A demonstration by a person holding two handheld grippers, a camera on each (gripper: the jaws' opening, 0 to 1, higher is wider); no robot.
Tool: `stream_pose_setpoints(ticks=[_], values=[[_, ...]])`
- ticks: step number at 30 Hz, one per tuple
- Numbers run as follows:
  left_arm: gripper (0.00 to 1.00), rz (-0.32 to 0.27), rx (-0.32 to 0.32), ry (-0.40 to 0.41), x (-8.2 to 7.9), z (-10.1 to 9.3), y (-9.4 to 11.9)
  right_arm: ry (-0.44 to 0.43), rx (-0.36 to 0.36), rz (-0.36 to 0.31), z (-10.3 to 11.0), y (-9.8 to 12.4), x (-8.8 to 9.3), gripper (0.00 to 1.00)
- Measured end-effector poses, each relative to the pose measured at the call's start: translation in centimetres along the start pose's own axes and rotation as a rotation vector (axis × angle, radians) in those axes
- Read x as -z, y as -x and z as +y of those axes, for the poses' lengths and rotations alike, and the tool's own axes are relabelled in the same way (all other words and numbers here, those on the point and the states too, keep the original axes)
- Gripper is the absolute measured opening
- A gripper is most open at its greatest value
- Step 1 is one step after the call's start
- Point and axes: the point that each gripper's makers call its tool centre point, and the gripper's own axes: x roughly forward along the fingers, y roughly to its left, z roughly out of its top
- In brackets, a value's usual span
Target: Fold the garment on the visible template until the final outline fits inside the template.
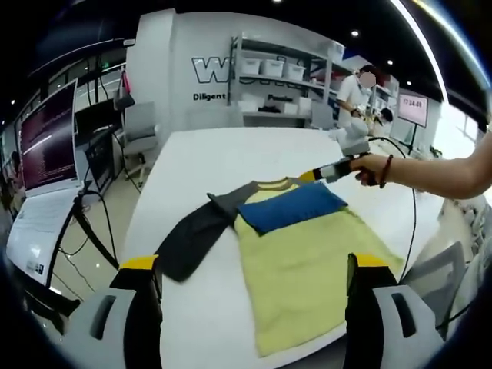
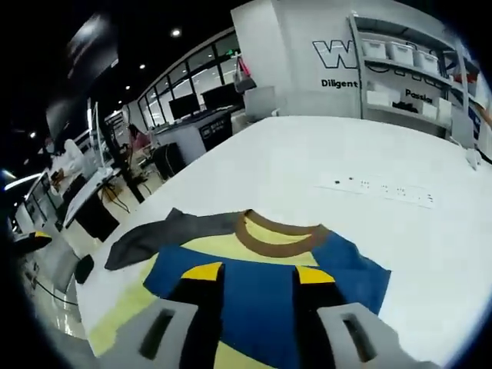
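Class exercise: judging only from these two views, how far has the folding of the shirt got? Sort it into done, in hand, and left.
Done: the blue sleeve lies folded across the yellow shirt. In hand: the right gripper sits over that blue fold, jaws apart. Left: the grey sleeve is spread out on the white table, the body unfolded, the left gripper open above the shirt.

White table (image 1: 200, 161) mostly bare beyond the garment (image 1: 296, 269); far half open for passing. Grey sleeve (image 1: 192, 234) spreads toward the left edge, bare table past it. Right gripper (image 1: 327, 172) and the person's hand (image 1: 374, 167) sit at the collar side, arm reaching in from the right, cable (image 1: 411, 200) trailing over that edge. In the right gripper view, bare table beyond the collar (image 2: 277, 234).
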Motion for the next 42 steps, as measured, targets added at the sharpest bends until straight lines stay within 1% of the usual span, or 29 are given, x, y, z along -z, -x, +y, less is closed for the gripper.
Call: stream_pose_setpoints(ticks=[2, 5, 7, 9, 12, 13, 14, 15, 18, 21, 23, 26, 28, 29, 31, 32, 33, 34, 36, 37, 38, 40, 42], values=[[0.99, 0.001, 0.002, 0.007, 0.0, 0.0, 0.0, -0.034, 0.033, -0.008, -1.6, 0.1, -0.1, 0.33], [0.99, 0.009, 0.002, 0.004, 0.1, 0.0, 0.0, -0.046, 0.052, 0.012, -3.1, 0.1, 0.4, 0.38], [0.99, 0.010, -0.002, 0.005, 0.2, 0.1, 0.1, -0.061, 0.075, 0.032, -4.6, 0.2, 1.0, 0.38], [0.99, 0.013, -0.005, 0.011, 0.4, 0.3, 0.1, -0.070, 0.108, 0.037, -6.4, 0.3, 1.2, 0.36], [0.99, 0.023, -0.010, 0.010, 0.6, 0.5, 0.1, -0.079, 0.135, 0.057, -8.3, 0.6, 1.9, 0.37], [0.99, 0.025, -0.011, 0.010, 0.7, 0.6, 0.1, -0.083, 0.142, 0.061, -8.9, 0.6, 2.1, 0.37], [0.98, 0.025, -0.012, 0.009, 0.7, 0.6, 0.1, -0.088, 0.153, 0.065, -10.0, 0.4, 2.3, 0.36], [0.98, 0.027, -0.013, 0.009, 0.7, 0.6, 0.0, -0.091, 0.161, 0.067, -10.5, 0.4, 2.4, 0.35], [0.98, 0.032, -0.016, 0.011, 0.8, 0.7, -0.3, -0.082, 0.175, 0.088, -11.2, 0.6, 3.1, 0.34], [0.98, 0.041, -0.013, 0.007, 0.8, 0.5, -0.6, -0.075, 0.180, 0.107, -12.2, 0.2, 4.0, 0.31], [0.97, 0.044, -0.012, 0.003, 0.8, 0.5, -0.7, -0.068, 0.185, 0.121, -12.5, 0.0, 4.4, 0.28], [0.97, 0.047, -0.012, 0.000, 0.8, 0.5, -0.7, -0.062, 0.179, 0.134, -12.5, -0.2, 4.9, 0.22], [0.97, 0.046, -0.015, 0.001, 0.7, 0.6, -0.7, -0.051, 0.171, 0.140, -12.3, -0.3, 5.1, 0.14], [0.97, 0.048, -0.016, 0.002, 0.8, 0.7, -0.7, -0.028, 0.163, 0.132, -12.1, -0.3, 4.9, 0.11], [0.97, 0.052, -0.022, 0.003, 0.8, 0.8, -0.8, 0.022, 0.152, 0.142, -11.9, -0.3, 4.8, 0.00], [0.97, 0.053, -0.024, 0.003, 0.8, 0.9, -0.8, 0.050, 0.148, 0.162, -12.0, -0.3, 5.0, 0.00], [0.96, 0.053, -0.024, 0.002, 0.8, 0.9, -0.8, 0.096, 0.142, 0.158, -12.0, -0.3, 4.8, 0.00], [0.96, 0.051, -0.025, 0.004, 0.8, 0.9, -0.8, 0.191, 0.127, 0.173, -12.1, -0.3, 4.4, 0.00], [0.96, 0.048, -0.020, 0.002, 0.8, 0.9, -0.8, 0.292, 0.106, 0.155, -11.8, -0.4, 3.6, 0.00], [0.96, 0.049, -0.020, 0.002, 0.9, 0.9, -0.8, 0.315, 0.096, 0.150, -11.7, -0.4, 3.5, 0.00], [0.96, 0.050, -0.020, 0.002, 0.9, 0.9, -0.8, 0.318, 0.096, 0.150, -11.9, -0.4, 3.4, 0.00], [0.95, 0.057, -0.018, -0.003, 1.1, 0.9, -0.8, 0.294, 0.085, 0.130, -12.2, -0.3, 3.1, 0.00], [0.95, 0.059, -0.017, -0.003, 1.2, 0.9, -0.8, 0.280, 0.089, 0.113, -12.5, -0.2, 2.9, 0.00]])
